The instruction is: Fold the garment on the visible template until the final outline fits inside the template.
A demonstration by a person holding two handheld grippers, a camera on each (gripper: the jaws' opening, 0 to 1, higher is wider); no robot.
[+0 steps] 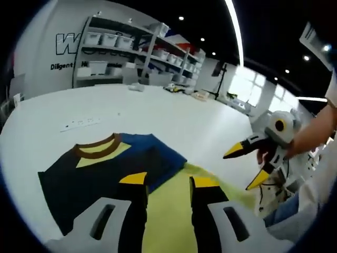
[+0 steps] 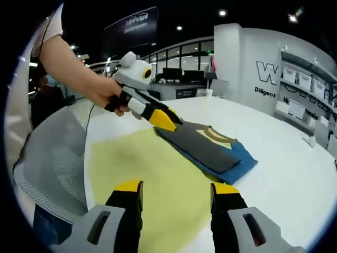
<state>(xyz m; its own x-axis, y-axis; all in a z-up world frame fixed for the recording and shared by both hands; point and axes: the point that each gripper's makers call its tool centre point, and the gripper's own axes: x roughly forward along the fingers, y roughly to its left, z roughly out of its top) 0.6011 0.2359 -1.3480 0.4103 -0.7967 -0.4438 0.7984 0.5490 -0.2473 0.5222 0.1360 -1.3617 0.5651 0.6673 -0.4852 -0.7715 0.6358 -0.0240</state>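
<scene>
While the shirt [image 1: 100,168] lies folded half off the yellow template [image 2: 152,179] on the counter [image 1: 174,121], both tongs, left [image 1: 167,182] and right [image 2: 176,192], gape empty, so a careless drag could undo the fold.

Garment [image 1: 100,168]: dark grey and blue, brown collar, yellow neck panel. Template [image 2: 152,179]: pale yellow-green. Table [image 1: 158,116]: white. Both grippers' jaws yellow-tipped, black, on grey bodies.

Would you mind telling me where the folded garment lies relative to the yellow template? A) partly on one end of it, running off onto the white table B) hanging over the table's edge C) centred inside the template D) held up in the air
A: the folded garment overlaps one end of the yellow template and extends onto the white table.
</scene>
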